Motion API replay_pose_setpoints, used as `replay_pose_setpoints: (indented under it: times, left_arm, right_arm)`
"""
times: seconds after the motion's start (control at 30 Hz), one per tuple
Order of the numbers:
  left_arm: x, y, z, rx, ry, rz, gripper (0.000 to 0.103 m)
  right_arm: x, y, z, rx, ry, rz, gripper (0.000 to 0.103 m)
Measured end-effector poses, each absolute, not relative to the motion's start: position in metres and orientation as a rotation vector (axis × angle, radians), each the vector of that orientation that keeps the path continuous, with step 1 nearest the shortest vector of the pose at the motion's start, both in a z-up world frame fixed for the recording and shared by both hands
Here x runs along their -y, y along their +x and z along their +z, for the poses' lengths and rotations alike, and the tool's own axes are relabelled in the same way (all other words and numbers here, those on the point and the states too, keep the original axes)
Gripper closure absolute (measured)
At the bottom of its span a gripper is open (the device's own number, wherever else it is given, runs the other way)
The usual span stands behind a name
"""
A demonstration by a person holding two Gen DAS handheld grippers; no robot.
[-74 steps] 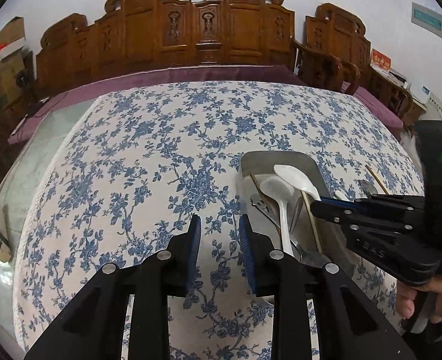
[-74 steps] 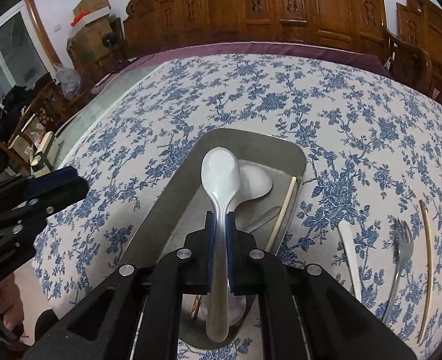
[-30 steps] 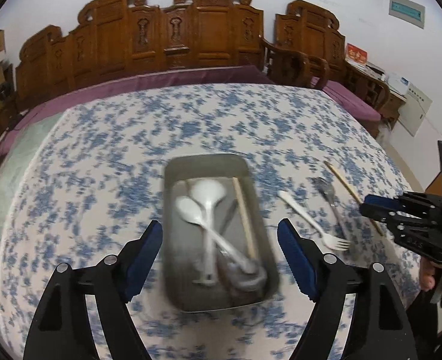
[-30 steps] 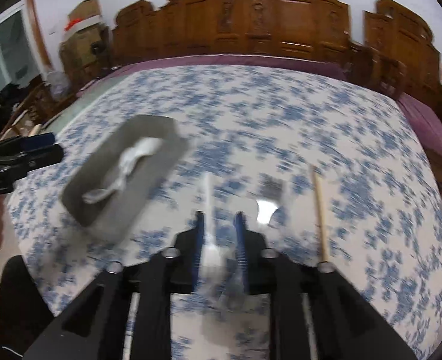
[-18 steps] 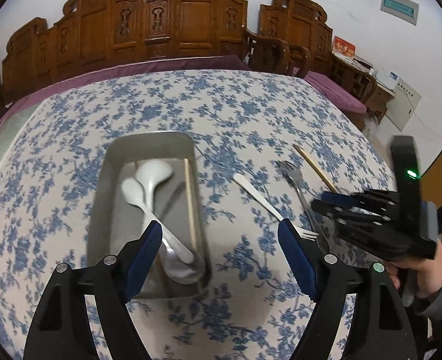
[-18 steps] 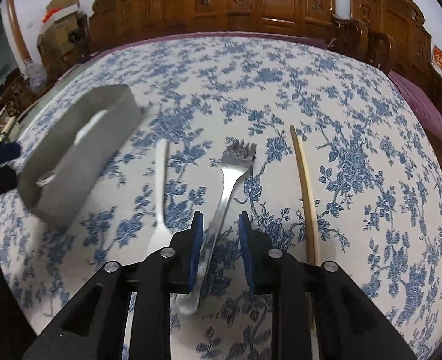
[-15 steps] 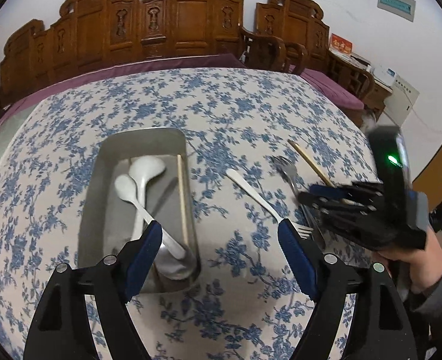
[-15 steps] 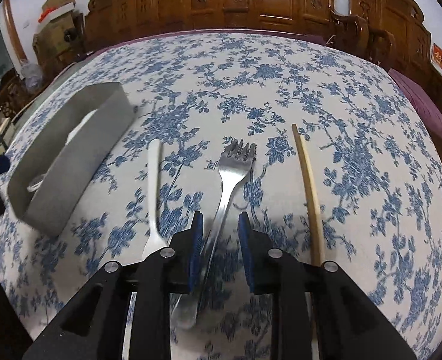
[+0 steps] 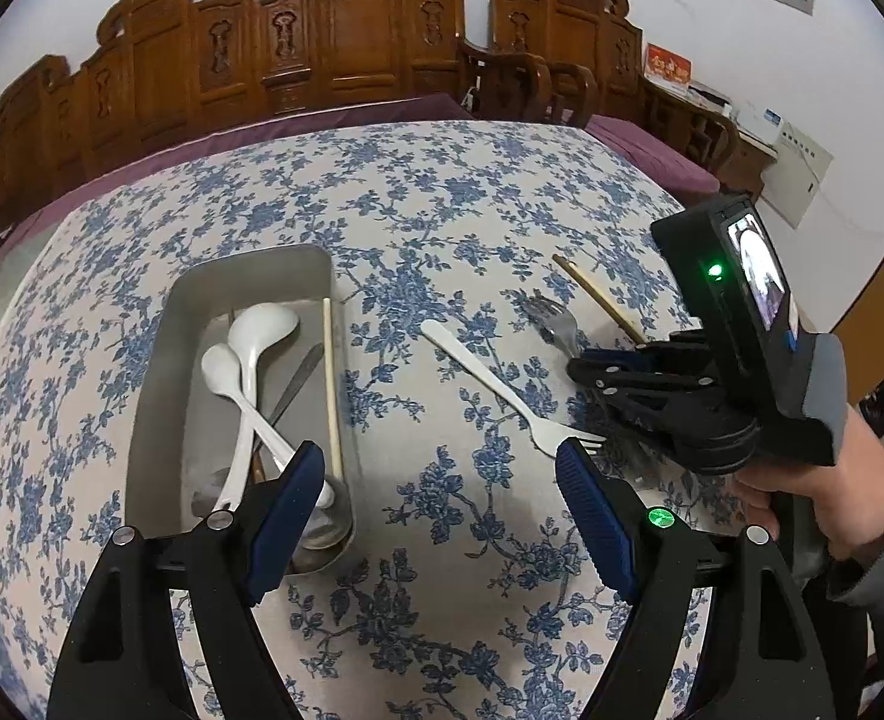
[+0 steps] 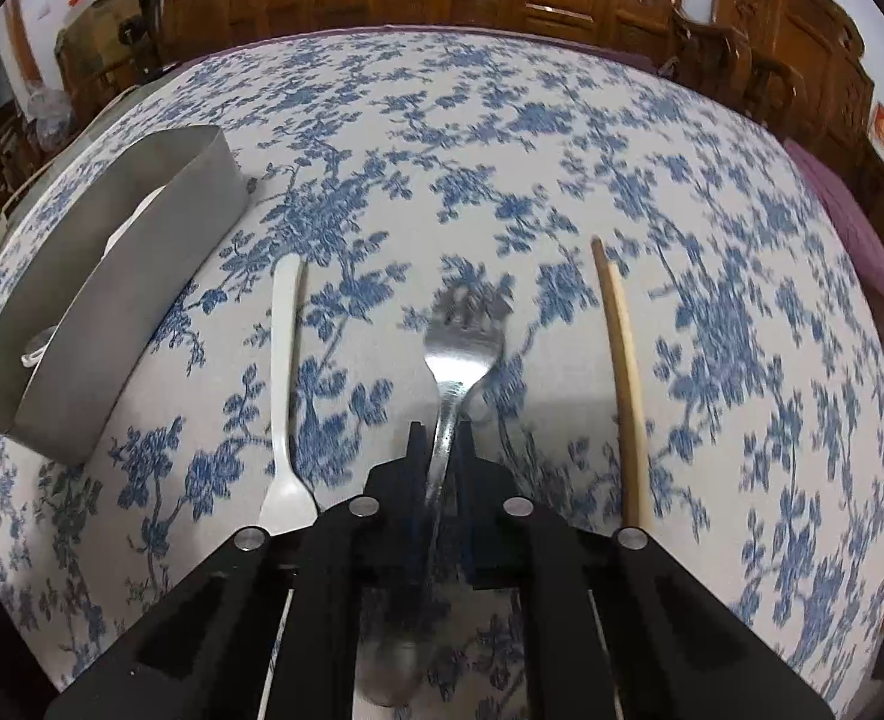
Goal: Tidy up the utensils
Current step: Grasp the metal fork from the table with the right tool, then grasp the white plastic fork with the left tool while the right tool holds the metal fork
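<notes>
A metal tray (image 9: 153, 372) on the floral tablecloth holds two white spoons (image 9: 243, 360), a chopstick (image 9: 330, 384) and a dark utensil. My right gripper (image 10: 442, 438) is shut on the handle of a metal fork (image 10: 463, 336), whose tines point away over the cloth. A white plastic fork (image 10: 282, 372) lies to its left and a wooden chopstick (image 10: 622, 372) to its right. My left gripper (image 9: 435, 480) is open and empty above the cloth between the tray and the white fork (image 9: 502, 390). The right gripper also shows in the left wrist view (image 9: 580, 369).
The tray (image 10: 99, 276) stands left of the loose utensils in the right wrist view. Carved wooden chairs (image 9: 333, 48) line the far side of the table. A purple cloth edges the table at the back.
My right gripper let go of a white spoon in the tray, moved right to the metal fork and shut on its handle. My left gripper opened wide and swung right.
</notes>
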State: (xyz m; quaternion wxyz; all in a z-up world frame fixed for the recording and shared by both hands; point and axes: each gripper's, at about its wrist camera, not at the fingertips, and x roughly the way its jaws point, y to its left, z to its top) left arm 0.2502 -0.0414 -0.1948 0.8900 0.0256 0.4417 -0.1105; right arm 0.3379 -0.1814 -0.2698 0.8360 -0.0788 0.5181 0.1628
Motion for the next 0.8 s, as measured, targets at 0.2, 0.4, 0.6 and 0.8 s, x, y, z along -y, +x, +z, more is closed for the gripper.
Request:
replay_pose_setpoints:
  times: [0.2, 0.4, 0.6, 0.8]
  left_arm:
    - [0.058, 0.252, -0.198, -0.927, 0.067, -0.244, 0.027]
    - [0.076, 0.257, -0.206, -0.946, 0.09, -0.25, 0.027]
    - [0.093, 0.27, -0.218, -0.979, 0.119, -0.249, 0.027]
    - [0.106, 0.29, -0.224, -1.01, 0.157, -0.238, 0.027]
  right_arm:
    - [0.21, 0.324, -0.265, -1.1, -0.129, 0.336, 0.095]
    - [0.232, 0.301, -0.247, -1.057, -0.104, 0.366, 0.095]
    - [0.248, 0.284, -0.239, -1.036, -0.089, 0.386, 0.095]
    - [0.257, 0.274, -0.242, -1.026, -0.079, 0.393, 0.095]
